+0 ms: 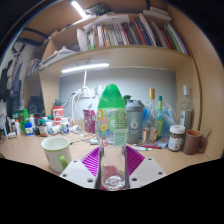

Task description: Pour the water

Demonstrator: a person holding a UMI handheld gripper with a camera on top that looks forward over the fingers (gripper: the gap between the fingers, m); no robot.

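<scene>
A clear plastic bottle (112, 125) with a green top stands upright between my fingers, its base close to the camera and its green top rising toward the shelf. My gripper (112, 158) is shut on the bottle's lower body, with both pink pads (92, 160) pressed against its sides. A white mug (55, 153) with a green rim and handle sits on the wooden desk (25, 152), left of the fingers and a little ahead of them. I cannot make out any water inside the bottle.
Beyond the bottle the back of the desk is crowded with several bottles and containers (155, 118). A brown-lidded jar (177, 137) stands at the right. A bookshelf (125, 40) hangs above, with a light strip beneath it.
</scene>
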